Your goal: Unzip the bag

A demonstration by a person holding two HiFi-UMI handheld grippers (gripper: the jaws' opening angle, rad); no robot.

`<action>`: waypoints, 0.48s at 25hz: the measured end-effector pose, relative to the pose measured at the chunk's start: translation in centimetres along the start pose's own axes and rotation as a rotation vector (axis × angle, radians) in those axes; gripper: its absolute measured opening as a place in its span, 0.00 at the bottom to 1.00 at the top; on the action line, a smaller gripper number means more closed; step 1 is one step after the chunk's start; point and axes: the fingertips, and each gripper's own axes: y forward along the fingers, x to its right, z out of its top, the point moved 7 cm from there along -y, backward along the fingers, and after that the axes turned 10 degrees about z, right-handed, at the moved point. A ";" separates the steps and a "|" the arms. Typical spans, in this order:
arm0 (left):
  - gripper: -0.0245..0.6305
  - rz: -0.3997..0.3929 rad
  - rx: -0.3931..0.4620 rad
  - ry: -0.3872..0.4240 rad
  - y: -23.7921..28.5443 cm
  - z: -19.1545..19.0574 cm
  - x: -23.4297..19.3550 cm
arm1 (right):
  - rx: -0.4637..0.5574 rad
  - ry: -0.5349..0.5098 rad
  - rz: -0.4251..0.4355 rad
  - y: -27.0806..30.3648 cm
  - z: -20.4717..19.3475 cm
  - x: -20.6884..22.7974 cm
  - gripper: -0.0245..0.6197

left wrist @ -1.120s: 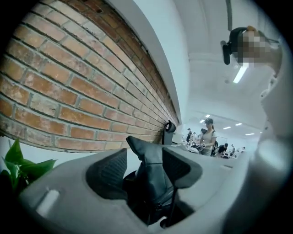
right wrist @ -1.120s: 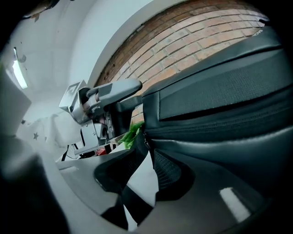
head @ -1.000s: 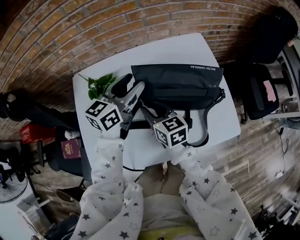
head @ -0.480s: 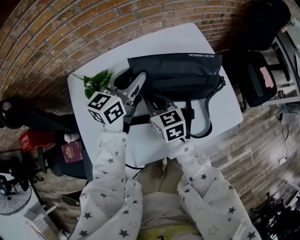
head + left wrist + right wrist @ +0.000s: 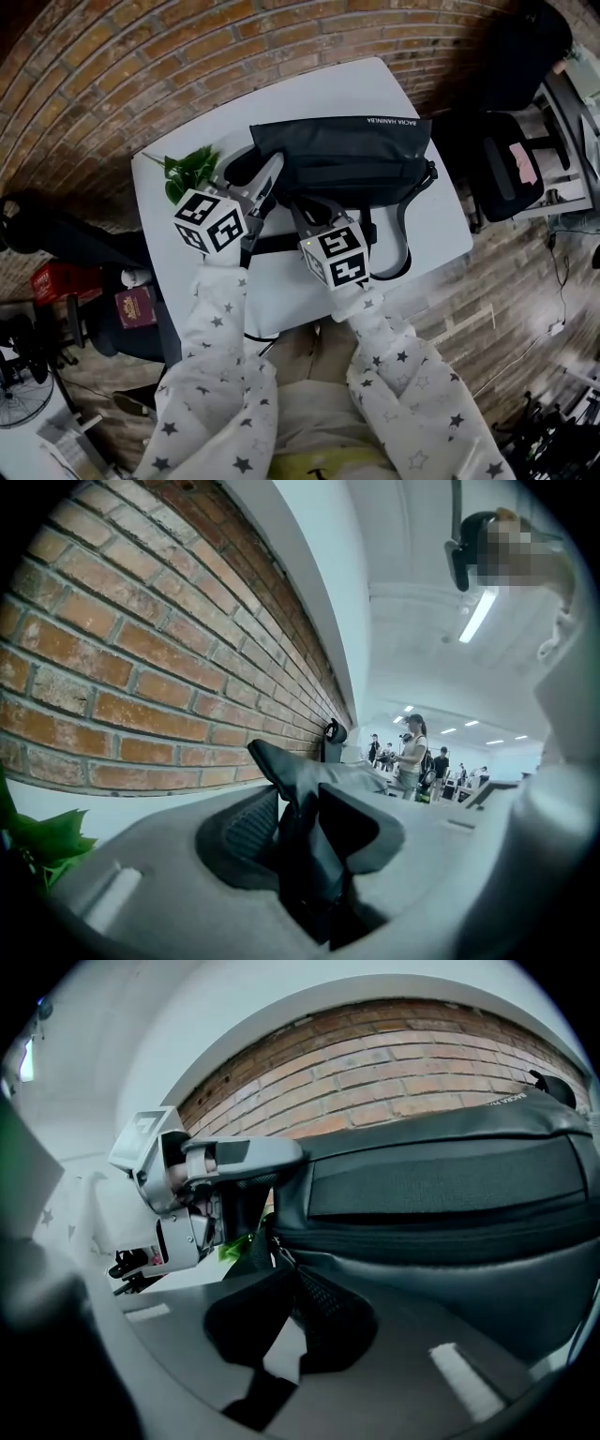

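Note:
A black bag lies across the white table, its strap looped at the front right. My left gripper is at the bag's left end. Its jaws have just been closing, and a fold of the black bag fabric is pinched between the pads. My right gripper is at the bag's front near that end. Its jaws have just been closing too, and now stand together at the small metal zipper pull of the bag. The left gripper shows beyond it.
A green leafy sprig lies on the table left of the bag, beside my left gripper. A brick wall runs behind the table. A dark chair stands off the table's right edge.
Both grippers stay at the bag's left end. The left jaws have narrowed onto the bag fabric, and the right jaws have come together at the zipper.

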 end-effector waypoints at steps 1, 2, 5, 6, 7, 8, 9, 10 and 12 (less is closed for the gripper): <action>0.24 0.005 -0.001 0.002 0.0 0.0 0.0 | -0.004 -0.001 -0.001 -0.2 0.1 0.1 0.07; 0.24 0.012 -0.001 0.004 -0.1 0.1 0.1 | -0.010 -0.005 -0.001 -0.4 0.2 0.2 0.07; 0.24 0.032 0.000 0.010 -0.3 0.0 0.3 | -0.025 -0.022 0.004 -0.8 0.3 0.3 0.07; 0.24 0.038 0.001 0.011 -0.3 0.0 0.4 | -0.027 -0.023 -0.002 -1.0 0.3 0.4 0.07; 0.24 0.044 0.004 0.012 -0.3 0.0 0.4 | -0.028 -0.020 -0.012 -1.3 0.3 0.7 0.07; 0.24 0.049 0.006 0.013 -0.2 0.0 0.5 | -0.027 -0.013 -0.023 -1.6 0.2 1.0 0.07; 0.24 0.053 0.008 0.014 -0.2 0.0 0.6 | -0.025 -0.005 -0.032 -1.9 0.2 1.3 0.07; 0.24 0.058 0.011 0.014 -0.3 0.0 0.6 | -0.022 -0.001 -0.036 -2.2 0.2 1.5 0.07; 0.23 0.068 0.015 0.017 -0.3 0.0 0.7 | -0.019 -0.007 -0.034 -2.5 0.3 1.6 0.07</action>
